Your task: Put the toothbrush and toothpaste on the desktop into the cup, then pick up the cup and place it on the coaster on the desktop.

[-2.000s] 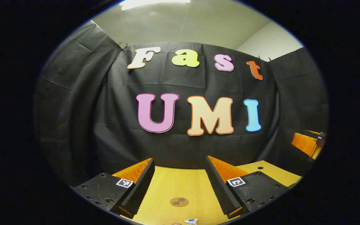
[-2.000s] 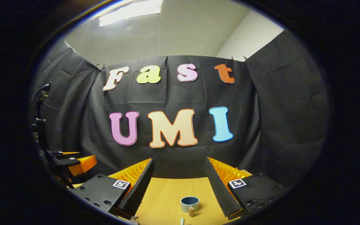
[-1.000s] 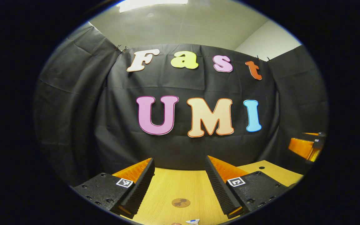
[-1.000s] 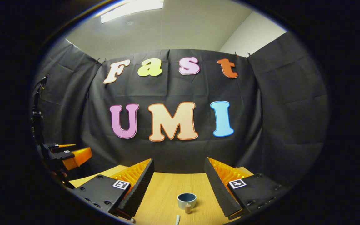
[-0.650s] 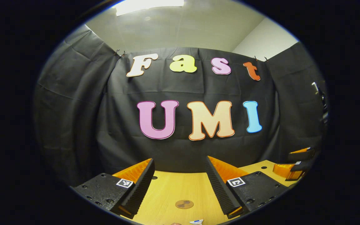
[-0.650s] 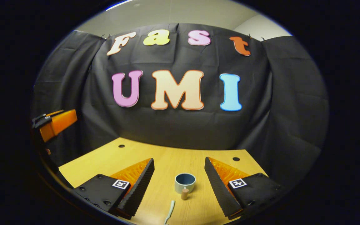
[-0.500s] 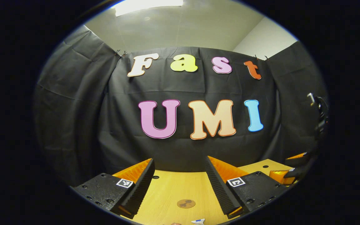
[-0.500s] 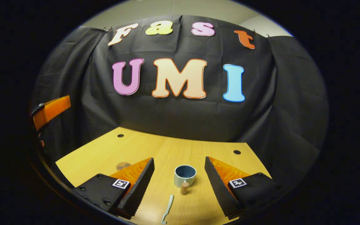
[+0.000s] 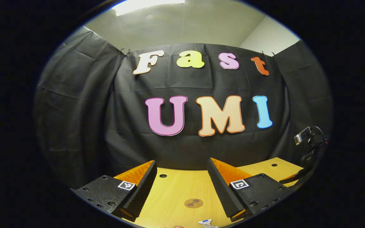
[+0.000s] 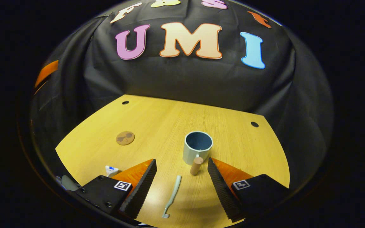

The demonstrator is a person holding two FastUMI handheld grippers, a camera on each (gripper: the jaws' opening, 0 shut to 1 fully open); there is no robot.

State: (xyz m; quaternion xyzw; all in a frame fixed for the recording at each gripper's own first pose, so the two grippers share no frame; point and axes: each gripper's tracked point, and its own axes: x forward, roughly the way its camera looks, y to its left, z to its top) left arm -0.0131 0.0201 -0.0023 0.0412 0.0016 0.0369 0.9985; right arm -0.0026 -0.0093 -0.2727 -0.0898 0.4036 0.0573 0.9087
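In the right gripper view my right gripper (image 10: 181,164) is open above the wooden desktop (image 10: 157,120). A pale green toothbrush (image 10: 172,196) lies flat between its fingers. Just beyond stands a pale cup (image 10: 197,148) with a blue inside and a wooden handle (image 10: 196,165) pointing at me. A round brown coaster (image 10: 125,138) lies far left, and the end of a white toothpaste tube (image 10: 111,170) peeks out by the left finger. In the left gripper view my left gripper (image 9: 181,166) is open and level; the coaster (image 9: 193,203) lies between its fingers, the toothpaste tube's end (image 9: 206,223) nearer.
The desktop has small dark holes near its far corners (image 10: 254,124). Black cloth walls close the booth behind and at both sides. The other gripper's body (image 9: 309,152) shows at the right edge of the left gripper view.
My right gripper has tipped downward and come lower toward the desk, so the toothbrush, cup and coaster now show. The left gripper has barely shifted. Both stay open.
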